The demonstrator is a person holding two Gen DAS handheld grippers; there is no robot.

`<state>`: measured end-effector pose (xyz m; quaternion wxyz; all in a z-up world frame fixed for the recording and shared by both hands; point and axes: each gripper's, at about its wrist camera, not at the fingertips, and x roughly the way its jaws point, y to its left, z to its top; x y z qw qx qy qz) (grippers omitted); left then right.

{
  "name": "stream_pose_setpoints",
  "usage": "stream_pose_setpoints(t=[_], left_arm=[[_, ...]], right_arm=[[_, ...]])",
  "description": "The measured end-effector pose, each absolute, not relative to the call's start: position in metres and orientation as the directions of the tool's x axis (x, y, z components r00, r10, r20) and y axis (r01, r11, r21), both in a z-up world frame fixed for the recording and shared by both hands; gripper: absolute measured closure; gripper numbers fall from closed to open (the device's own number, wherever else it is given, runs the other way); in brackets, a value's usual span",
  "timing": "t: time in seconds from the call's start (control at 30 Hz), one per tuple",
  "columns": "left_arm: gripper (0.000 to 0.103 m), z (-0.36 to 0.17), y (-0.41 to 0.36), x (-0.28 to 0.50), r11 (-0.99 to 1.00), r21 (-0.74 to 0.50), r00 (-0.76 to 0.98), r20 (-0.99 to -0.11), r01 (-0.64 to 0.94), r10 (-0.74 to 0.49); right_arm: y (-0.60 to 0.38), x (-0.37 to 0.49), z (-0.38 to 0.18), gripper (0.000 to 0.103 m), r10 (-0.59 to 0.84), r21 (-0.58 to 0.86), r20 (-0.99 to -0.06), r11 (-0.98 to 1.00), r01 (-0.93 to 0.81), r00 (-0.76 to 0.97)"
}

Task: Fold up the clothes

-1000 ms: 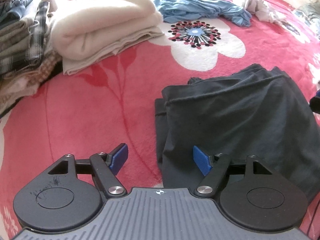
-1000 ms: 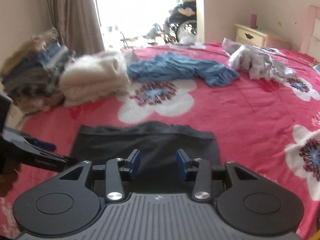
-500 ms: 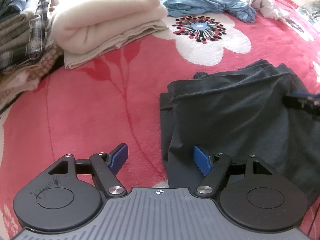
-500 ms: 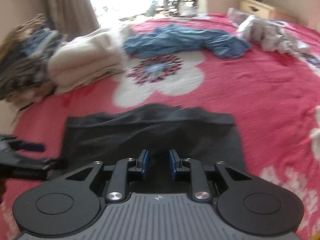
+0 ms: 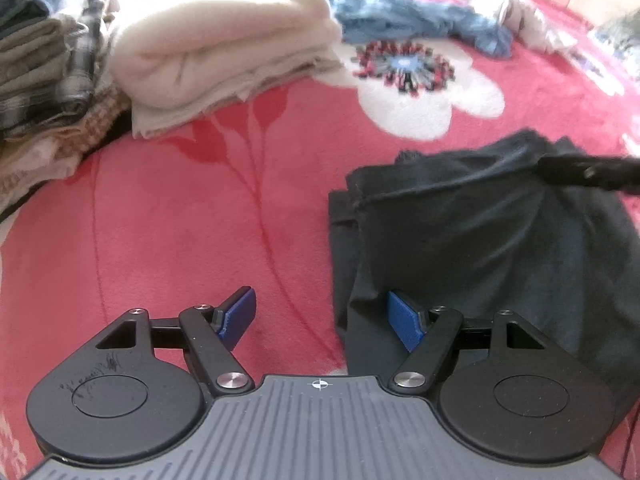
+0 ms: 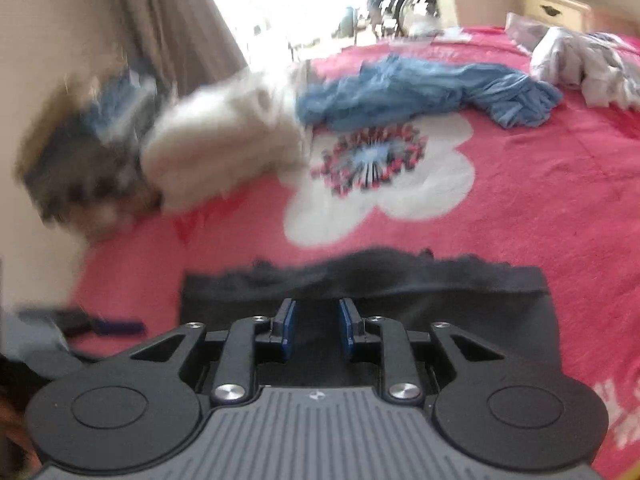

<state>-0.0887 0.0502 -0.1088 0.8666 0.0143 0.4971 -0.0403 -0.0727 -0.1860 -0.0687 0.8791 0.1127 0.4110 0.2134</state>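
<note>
Dark trousers (image 5: 500, 248) lie folded flat on the red flowered bed cover (image 5: 200, 220), a thick seam running along their far edge; seen from the right wrist, the same trousers (image 6: 460, 312) spread as a dark rectangle just in front of the camera; the left claw (image 5: 322, 318) hangs over their near left corner, its blue pads spread wide, one pad over bare cover and the other over the cloth, nothing pinched between them; the right claw (image 6: 316, 330) sits low over the middle of the trousers, its blue pads fairly close together with a clear gap between them and opening slightly, the dark cloth under that gap but not squeezed by the pads; from the left wrist its black finger reaches in over the far right edge of the trousers; a folded cream blanket (image 5: 224, 44) rests further back on the bed, beside a stack of folded clothes (image 5: 44, 52); a crumpled blue garment (image 6: 420, 88) lies beyond the white flower, well apart from the trousers.
</note>
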Motion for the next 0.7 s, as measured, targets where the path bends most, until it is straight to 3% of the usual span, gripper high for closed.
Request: stream_pose_setpoints(t=[0.13, 0.33, 0.53, 0.63, 0.7], left_arm=[[0.026, -0.108, 0.076, -0.101, 0.982, -0.149, 0.539, -0.821, 0.113, -0.187], [0.023, -0.124, 0.107, -0.119, 0.919, -0.38, 0.487, -0.786, 0.106, -0.381], [0.022, -0.123, 0.101, -0.124, 0.898, -0.417, 0.543, -0.726, 0.14, -0.422], [0.002, -0.118, 0.094, -0.127, 0.916, -0.373, 0.614, -0.692, 0.147, -0.38], [0.0, -0.113, 0.09, -0.13, 0.928, -0.337, 0.654, -0.668, 0.158, -0.354]], right_arm=[[-0.223, -0.09, -0.057, 0.062, 0.453, 0.381, -0.641, 0.889, -0.255, 0.62], [-0.303, -0.111, -0.069, 0.055, 0.371, 0.451, -0.682, 0.892, -0.038, 0.63], [-0.328, -0.126, -0.092, 0.05, 0.36, 0.515, -0.677, 0.855, 0.063, 0.643], [-0.329, -0.129, -0.1, 0.049, 0.358, 0.53, -0.668, 0.844, 0.08, 0.652], [-0.328, -0.128, -0.101, 0.049, 0.356, 0.529, -0.665, 0.845, 0.078, 0.657]])
